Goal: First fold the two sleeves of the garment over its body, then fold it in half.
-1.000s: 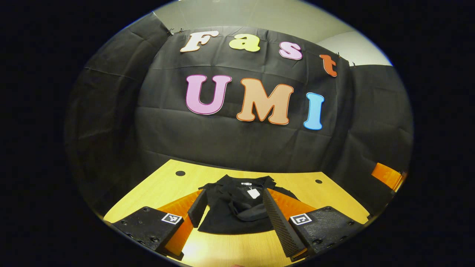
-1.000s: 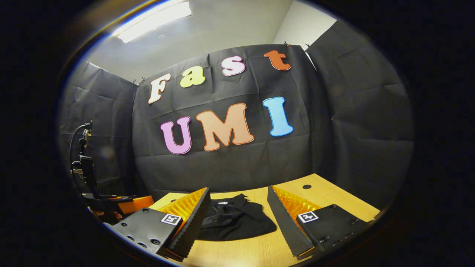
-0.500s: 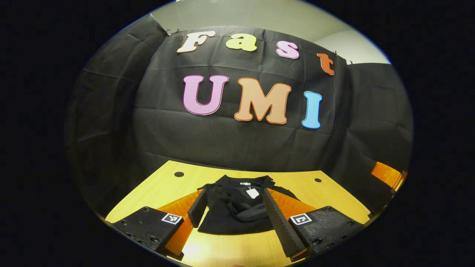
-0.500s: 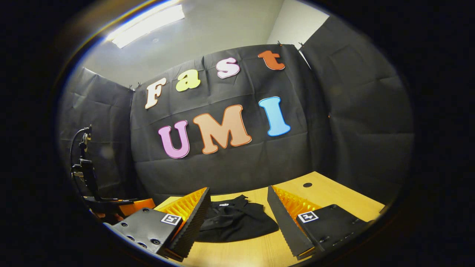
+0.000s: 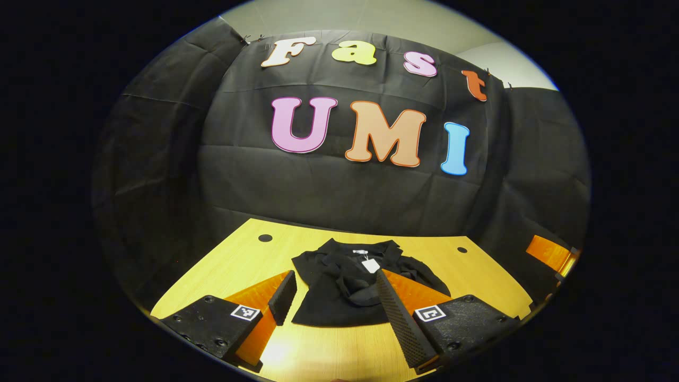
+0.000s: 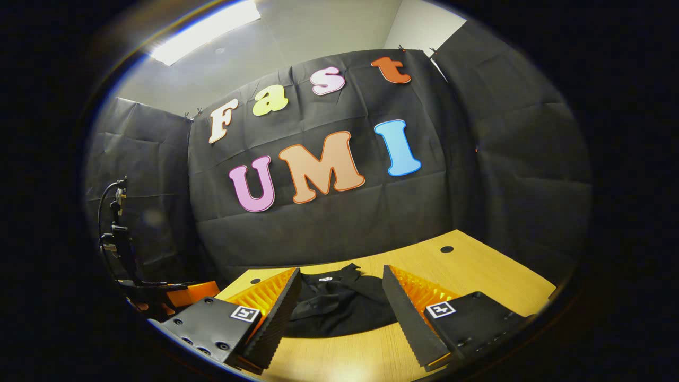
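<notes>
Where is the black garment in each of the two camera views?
Left gripper view: garment lies low at centre on the table, between the open jaws.
Right gripper view: garment lies low, just left of centre, between the open jaws.
Shared landmark: the white neck label.

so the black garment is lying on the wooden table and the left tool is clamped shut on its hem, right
Not quite. The black garment is lying on the wooden table, but the left tool is open, not clamped on its hem. The left gripper view shows its fingers spread apart, holding nothing, with the garment lying on the table beyond them.
</notes>
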The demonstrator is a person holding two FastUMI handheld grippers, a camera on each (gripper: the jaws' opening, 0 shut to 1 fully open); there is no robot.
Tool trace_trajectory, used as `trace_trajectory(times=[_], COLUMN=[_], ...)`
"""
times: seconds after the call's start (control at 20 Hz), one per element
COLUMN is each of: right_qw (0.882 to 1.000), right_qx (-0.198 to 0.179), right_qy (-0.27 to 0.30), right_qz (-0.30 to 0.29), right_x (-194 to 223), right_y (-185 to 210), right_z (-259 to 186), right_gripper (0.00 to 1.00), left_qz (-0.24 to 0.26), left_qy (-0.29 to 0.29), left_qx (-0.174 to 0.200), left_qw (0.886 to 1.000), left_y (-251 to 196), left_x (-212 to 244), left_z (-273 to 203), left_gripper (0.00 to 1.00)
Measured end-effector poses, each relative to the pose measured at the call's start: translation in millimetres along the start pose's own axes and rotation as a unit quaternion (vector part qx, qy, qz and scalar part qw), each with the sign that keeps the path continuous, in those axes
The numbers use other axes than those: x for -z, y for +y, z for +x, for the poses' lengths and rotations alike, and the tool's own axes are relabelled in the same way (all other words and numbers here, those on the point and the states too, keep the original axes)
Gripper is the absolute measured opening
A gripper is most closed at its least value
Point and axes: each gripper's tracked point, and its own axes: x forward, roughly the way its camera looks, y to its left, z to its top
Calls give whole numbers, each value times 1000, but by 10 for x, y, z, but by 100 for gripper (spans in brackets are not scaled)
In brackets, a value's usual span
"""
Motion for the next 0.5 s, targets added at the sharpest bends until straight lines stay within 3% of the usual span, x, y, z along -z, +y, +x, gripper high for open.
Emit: trace_trajectory(times=[0.5], right_qw=[999], right_qx=[-11], right_qy=[51], right_qz=[0], right_x=[372], right_y=[143], right_z=[126], right_gripper=[97], left_qz=[-16], left_qy=[26], left_qx=[-9], left_qw=[1000], left_y=[181], left_x=[233], left_z=[-12], left_gripper=[90])
